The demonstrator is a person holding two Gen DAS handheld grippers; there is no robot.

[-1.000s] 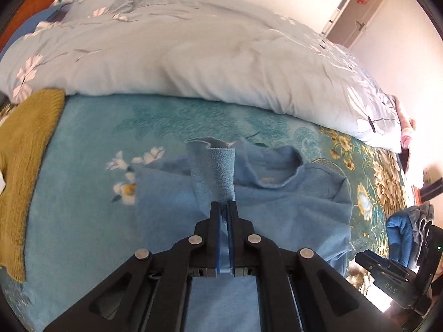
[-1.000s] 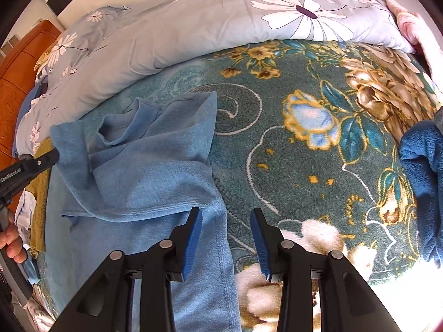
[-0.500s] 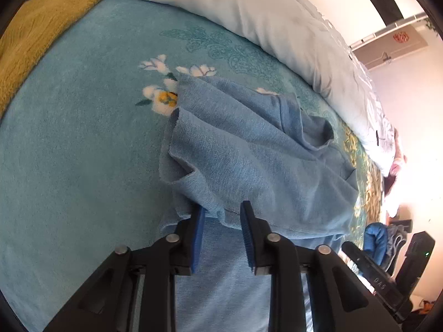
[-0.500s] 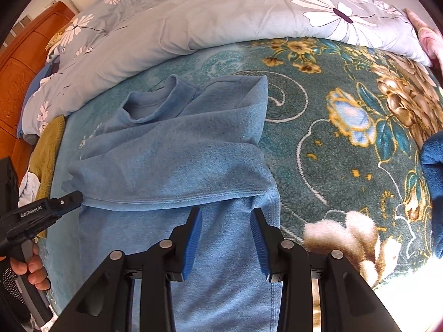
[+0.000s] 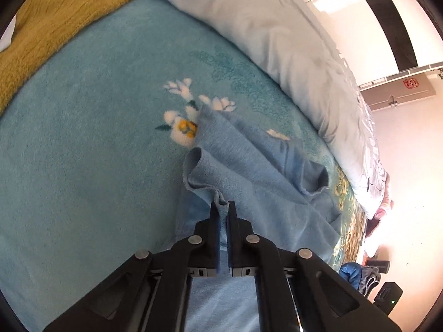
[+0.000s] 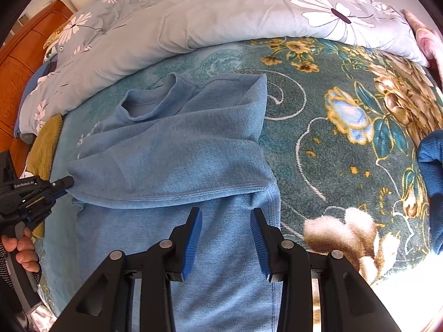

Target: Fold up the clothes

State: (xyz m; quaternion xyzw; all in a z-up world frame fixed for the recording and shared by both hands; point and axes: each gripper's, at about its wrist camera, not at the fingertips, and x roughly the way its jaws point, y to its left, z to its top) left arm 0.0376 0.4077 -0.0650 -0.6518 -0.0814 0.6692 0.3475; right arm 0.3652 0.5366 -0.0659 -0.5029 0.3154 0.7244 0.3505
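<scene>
A light blue sweater [image 6: 177, 152] lies on the bed blanket, collar toward the quilt, with a sleeve folded across its chest. My left gripper [image 5: 223, 207] is shut on the cuff end of that sleeve [image 5: 218, 193] at the sweater's left side. It also shows in the right wrist view [image 6: 65, 184], pinching the sleeve tip. My right gripper [image 6: 225, 221] is open and empty, hovering over the sweater's lower body just below the folded sleeve's hem.
A teal floral blanket [image 6: 332, 127] covers the bed. A pale blue flowered quilt [image 6: 221, 13] is bunched along the far side. A mustard knit garment [image 5: 55, 19] lies at the left. A dark blue fleece [image 6: 432, 171] lies at the right.
My left gripper let go of the sleeve, then shut again on its cuff end. The sleeve went from lifted to laid across the chest. My right gripper stayed open and shifted left over the sweater.
</scene>
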